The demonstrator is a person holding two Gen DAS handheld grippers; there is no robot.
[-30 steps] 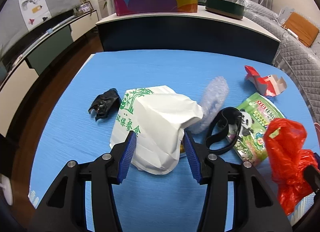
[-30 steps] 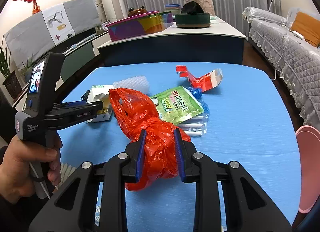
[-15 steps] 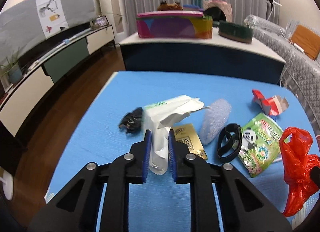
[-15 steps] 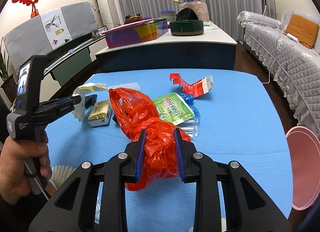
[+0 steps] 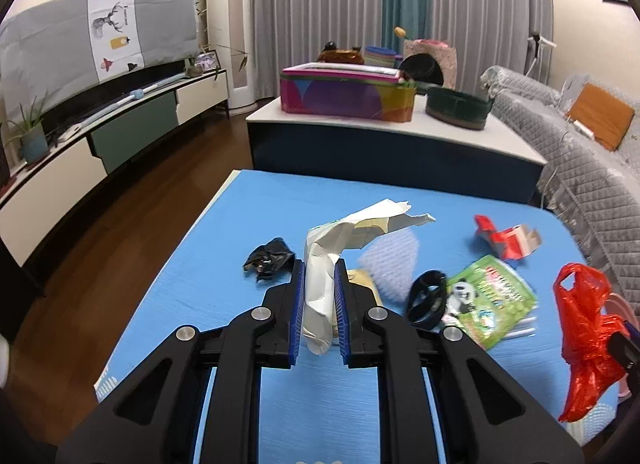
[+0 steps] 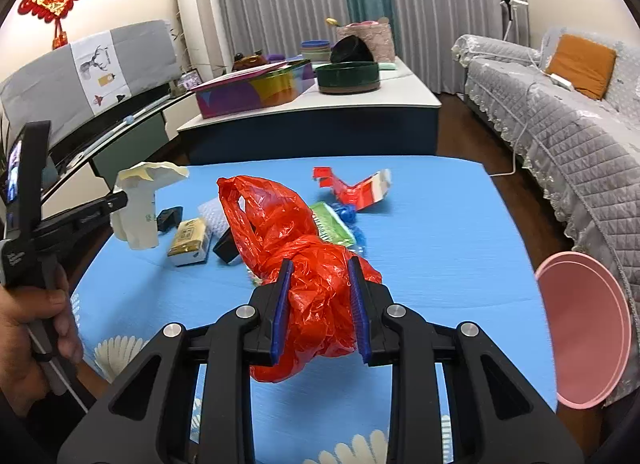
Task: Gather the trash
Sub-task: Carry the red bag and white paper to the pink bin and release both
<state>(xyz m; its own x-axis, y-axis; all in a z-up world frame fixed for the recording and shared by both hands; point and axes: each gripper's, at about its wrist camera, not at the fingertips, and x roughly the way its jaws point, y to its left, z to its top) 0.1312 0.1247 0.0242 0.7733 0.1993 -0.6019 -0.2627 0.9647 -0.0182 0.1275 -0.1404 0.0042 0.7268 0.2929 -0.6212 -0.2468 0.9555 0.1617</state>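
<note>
On the left side of the blue-covered bench [image 5: 240,240], the left tongs [image 5: 319,278] are pinching a crumpled white paper bag with green print [image 5: 320,284] between blue pads that are drawn close together, and they are holding it up off the cloth, as the right wrist view is showing [image 6: 138,208]. Just left of the bag, a crumpled black plastic wrapper [image 5: 267,259] is lying on the bench. Just right of the tongs, a small gold-faced box [image 6: 188,241] is resting flat, with a piece of clear bubble wrap [image 5: 390,260] lying beside it. Further right, a black loop of strap [image 5: 426,296] is sitting against a green snack packet printed with a panda [image 5: 486,300]. Beyond them, toward the far right edge, a torn red and white carton [image 5: 506,240] is lying open. At the right side, the right tongs [image 6: 319,304] are squeezing a bunched red plastic bag [image 6: 316,272], their pads partly closed around its knotted middle while its handles are sticking up toward the left. Off the right edge of the bench, a round pink basin [image 6: 584,328] is standing beside a grey quilted sofa [image 6: 560,136].
</note>
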